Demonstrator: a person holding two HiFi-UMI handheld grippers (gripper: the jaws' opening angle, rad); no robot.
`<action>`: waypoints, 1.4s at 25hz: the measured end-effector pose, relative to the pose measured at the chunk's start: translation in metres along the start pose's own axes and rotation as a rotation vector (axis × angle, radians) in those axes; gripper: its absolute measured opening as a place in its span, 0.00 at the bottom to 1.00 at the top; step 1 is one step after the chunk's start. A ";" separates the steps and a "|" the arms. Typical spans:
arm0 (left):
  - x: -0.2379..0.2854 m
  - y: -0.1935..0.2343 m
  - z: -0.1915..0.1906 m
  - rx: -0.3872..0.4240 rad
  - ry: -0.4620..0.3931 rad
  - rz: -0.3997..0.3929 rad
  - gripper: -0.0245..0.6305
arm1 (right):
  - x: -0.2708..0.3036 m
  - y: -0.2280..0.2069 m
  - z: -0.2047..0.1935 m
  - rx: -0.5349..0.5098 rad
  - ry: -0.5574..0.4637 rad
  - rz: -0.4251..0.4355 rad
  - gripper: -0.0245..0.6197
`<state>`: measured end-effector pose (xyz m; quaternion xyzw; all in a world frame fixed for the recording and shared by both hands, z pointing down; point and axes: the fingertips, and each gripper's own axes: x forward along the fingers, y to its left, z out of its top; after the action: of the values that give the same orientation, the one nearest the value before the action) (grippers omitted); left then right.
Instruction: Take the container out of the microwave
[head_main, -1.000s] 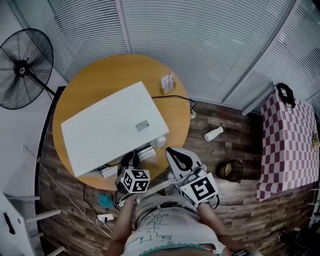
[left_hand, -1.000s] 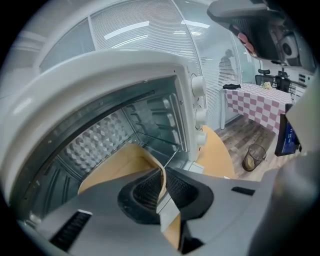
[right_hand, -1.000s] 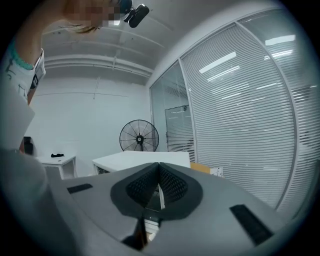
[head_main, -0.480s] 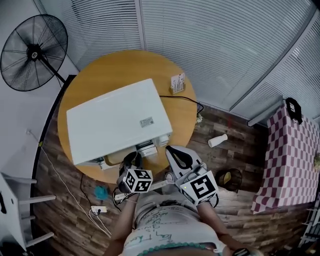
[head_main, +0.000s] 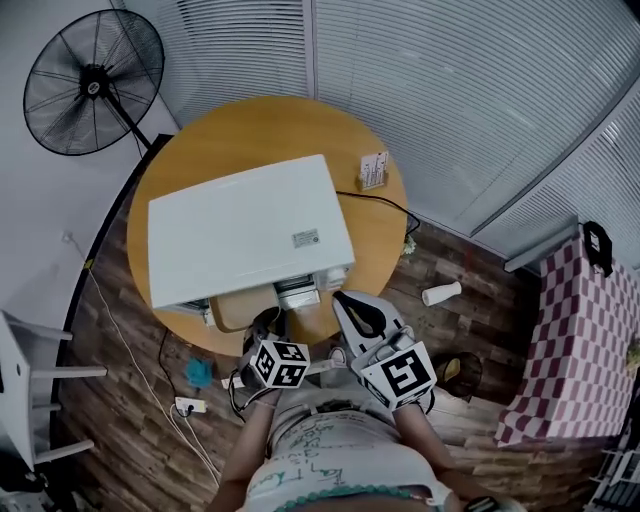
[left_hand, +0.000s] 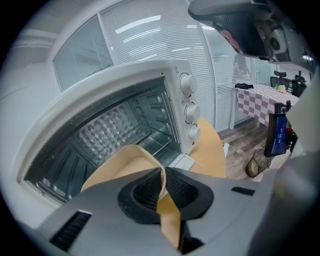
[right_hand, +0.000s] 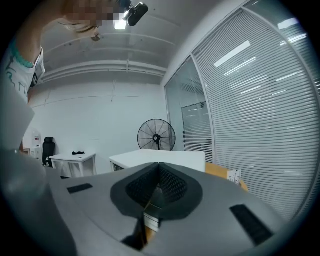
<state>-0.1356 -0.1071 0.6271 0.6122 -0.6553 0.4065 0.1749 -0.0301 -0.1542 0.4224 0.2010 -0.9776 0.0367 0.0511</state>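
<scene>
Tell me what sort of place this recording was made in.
Most likely an office or lab room, not a home kitchen. Slatted blinds run along the walls, a pedestal fan stands on the wood-plank floor, and the microwave sits on a round wooden table rather than a counter.

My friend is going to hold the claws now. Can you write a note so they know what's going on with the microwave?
Left claw: shut on the rim of the tan container.
Right claw: shut, nothing in it, held off to the side.
Container: partly inside, sticking out of the open front of the white microwave on the round table.
Done: container gripped and partway out.
Left: probably pull it fully clear, keeping it level, then set it down.
</scene>
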 end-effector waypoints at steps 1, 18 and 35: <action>-0.002 -0.001 -0.002 -0.005 0.005 0.002 0.09 | 0.001 0.001 0.000 0.001 -0.001 0.008 0.03; -0.022 -0.007 -0.037 -0.117 0.065 0.049 0.09 | 0.014 0.030 -0.004 -0.010 0.016 0.163 0.03; -0.036 -0.015 -0.064 -0.175 0.104 0.050 0.09 | 0.019 0.054 -0.003 -0.024 0.021 0.232 0.03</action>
<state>-0.1320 -0.0342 0.6448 0.5562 -0.6933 0.3832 0.2512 -0.0688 -0.1119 0.4247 0.0853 -0.9940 0.0327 0.0593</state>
